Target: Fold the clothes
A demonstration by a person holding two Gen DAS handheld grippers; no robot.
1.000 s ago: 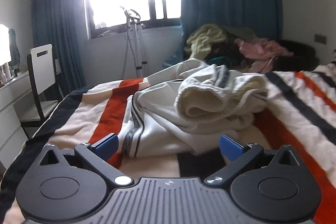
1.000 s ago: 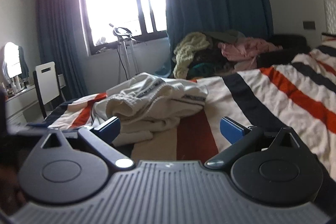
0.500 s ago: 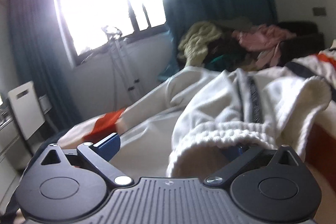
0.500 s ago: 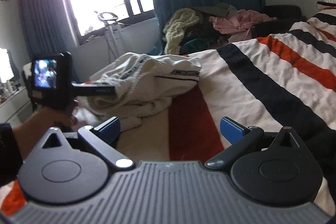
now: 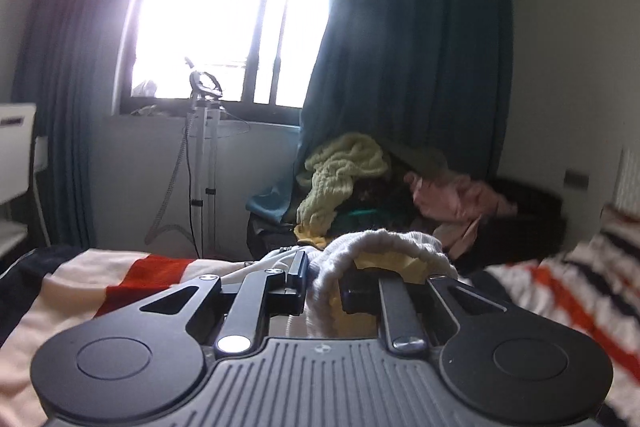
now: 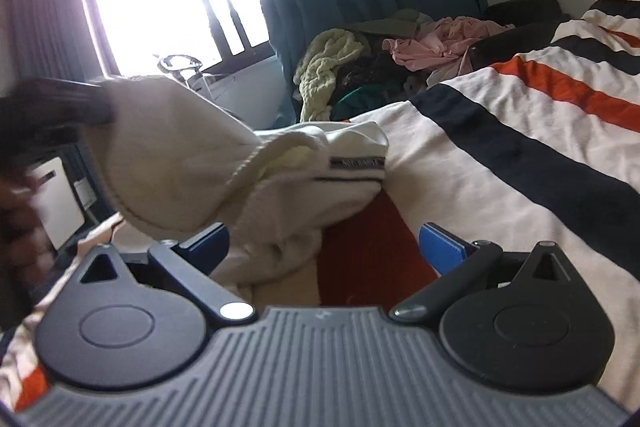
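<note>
With the left gripper [image 5: 322,287] just clenched on the cream knitted garment's ribbed hem [image 5: 384,243], the spread-jawed right gripper [image 6: 324,247] (empty) should be brought to the opposite edge.

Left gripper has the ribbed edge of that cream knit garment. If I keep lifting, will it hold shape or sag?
Probably sag: the cream knit garment already hangs in a loose drape from the left gripper, whose fingers have just closed on its ribbed edge. Its bunched lower part, still on the striped bedspread, will likely trail and drag.
</note>
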